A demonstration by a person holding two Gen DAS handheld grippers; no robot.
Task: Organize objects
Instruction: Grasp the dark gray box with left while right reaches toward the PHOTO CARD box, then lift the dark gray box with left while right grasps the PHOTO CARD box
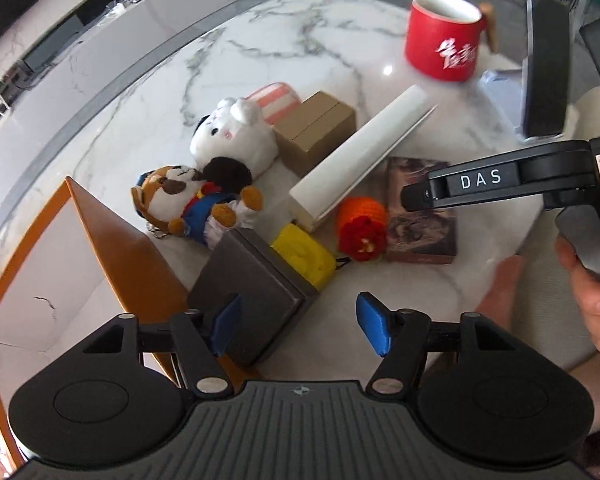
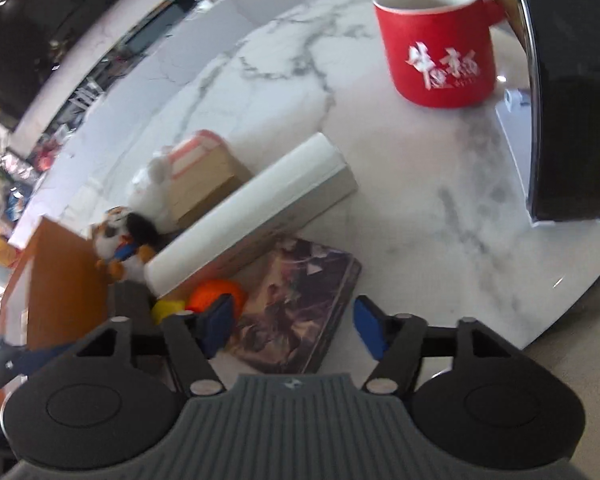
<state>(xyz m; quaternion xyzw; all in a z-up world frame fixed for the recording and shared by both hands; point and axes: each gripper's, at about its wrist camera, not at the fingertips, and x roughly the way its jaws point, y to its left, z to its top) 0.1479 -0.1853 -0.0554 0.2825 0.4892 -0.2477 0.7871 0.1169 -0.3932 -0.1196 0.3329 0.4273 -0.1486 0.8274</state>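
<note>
On the marble table [image 1: 140, 128], plush toys [image 1: 204, 196], a cardboard box [image 1: 316, 132] and a long white box [image 1: 360, 152] crowd the grey box [image 1: 252, 284] before the left gripper [image 1: 300, 324], spread wide and empty. From the right view, the right gripper [image 2: 292, 326], also wide apart, hovers above a picture book [image 2: 300, 304]; a red mug [image 2: 436, 44] stands well beyond.

Right wrist view is smeared w/ motion blur, so the plush toys [image 2: 140, 220] are just blobs and the mug [image 2: 436, 44] lettering can't be read. Yellow toy [image 2: 166, 309] is mostly hidden behind a blue pad [image 2: 218, 326]. Black box [image 2: 572, 112] is cut off by the right edge. In the left wrist view the striped thing [image 1: 274, 98] sits half behind the white plush [image 1: 236, 136] & brown box [image 1: 316, 128]; can't tell what it is.
</note>
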